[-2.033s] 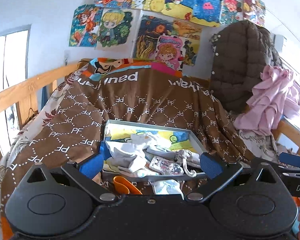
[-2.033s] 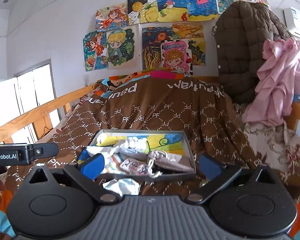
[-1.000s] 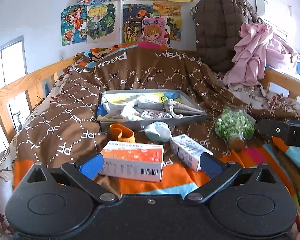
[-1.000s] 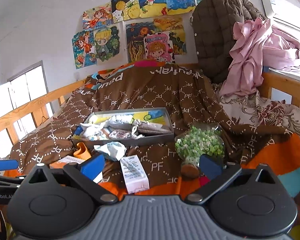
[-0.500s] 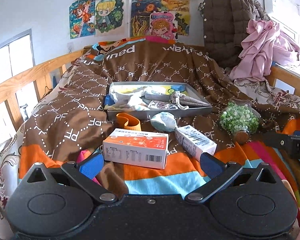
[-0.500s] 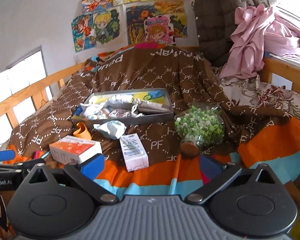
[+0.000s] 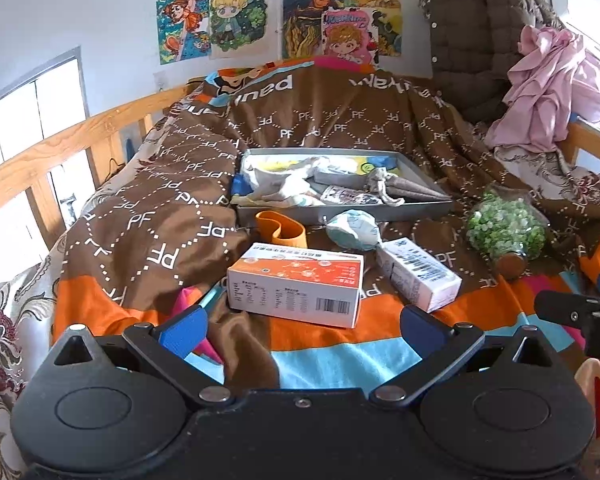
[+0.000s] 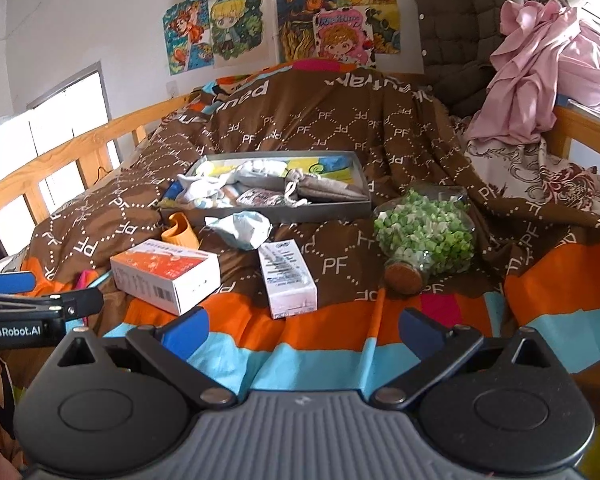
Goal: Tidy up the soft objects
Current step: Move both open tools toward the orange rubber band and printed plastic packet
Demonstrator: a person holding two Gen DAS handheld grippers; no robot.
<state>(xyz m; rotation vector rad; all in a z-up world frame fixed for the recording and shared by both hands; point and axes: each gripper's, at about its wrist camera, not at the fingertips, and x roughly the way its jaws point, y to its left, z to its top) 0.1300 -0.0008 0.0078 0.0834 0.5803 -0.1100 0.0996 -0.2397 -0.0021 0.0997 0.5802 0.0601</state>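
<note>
A grey tray (image 7: pixel 428 210) (image 8: pixel 328 208) on the brown blanket holds white cloths (image 7: pixel 284 186), a printed pouch (image 7: pixel 348 196) and a grey drawstring bag (image 7: pixel 408 188). In front of it lie an orange band (image 7: pixel 280 230) (image 8: pixel 180 230) and a crumpled pale blue cloth (image 7: pixel 354 230) (image 8: pixel 244 228). My left gripper (image 7: pixel 300 326) is open and empty, held back from the orange and white box (image 7: pixel 296 288). My right gripper (image 8: pixel 302 330) is open and empty too, near the bed's front edge.
A small white box (image 7: pixel 418 274) (image 8: pixel 288 278) lies right of the orange box (image 8: pixel 164 276). A corked jar of green bits (image 7: pixel 504 232) (image 8: pixel 424 236) lies on its side. A brown coat (image 8: pixel 460 32) and pink cloth (image 8: pixel 532 68) hang at back right. Wooden rails (image 7: pixel 52 148) flank the bed.
Both grippers have pulled back from the tray toward the bed's near end, so the boxes, jar and striped blanket edge have come into view. Both stay open and empty.
</note>
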